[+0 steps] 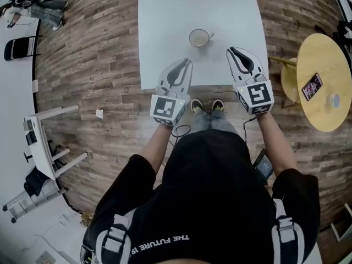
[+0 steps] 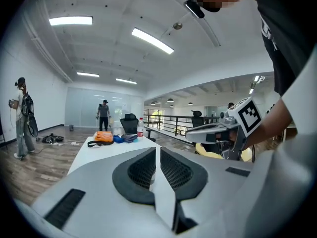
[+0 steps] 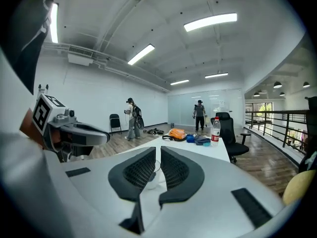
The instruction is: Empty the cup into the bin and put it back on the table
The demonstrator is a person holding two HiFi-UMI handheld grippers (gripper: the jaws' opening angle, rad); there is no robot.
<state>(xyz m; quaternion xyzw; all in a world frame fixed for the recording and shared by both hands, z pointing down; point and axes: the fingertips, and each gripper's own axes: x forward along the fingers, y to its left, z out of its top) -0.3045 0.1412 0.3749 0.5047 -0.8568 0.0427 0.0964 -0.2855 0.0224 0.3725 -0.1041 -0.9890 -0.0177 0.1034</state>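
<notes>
Left gripper (image 1: 186, 62) and right gripper (image 1: 231, 50) hover over the near edge of the table (image 1: 165, 26), fingers closed, empty. The cup (image 1: 198, 38) stands upright just beyond them.

1. The head view looks steeply down from above the person. The white desk (image 1: 165, 32) lies toward 12 o'clock, with the left tool (image 1: 188, 63) and right tool (image 1: 231, 50) at its near edge.
2. The left tool view sits low and close behind its own jaws, facing along the desk. The right tool shows at 3 o'clock.
3. The right tool view faces likewise, with the left tool at 9 o'clock.
4. Both tool views share the desk's far end with its bottle (image 3: 215, 129).
</notes>
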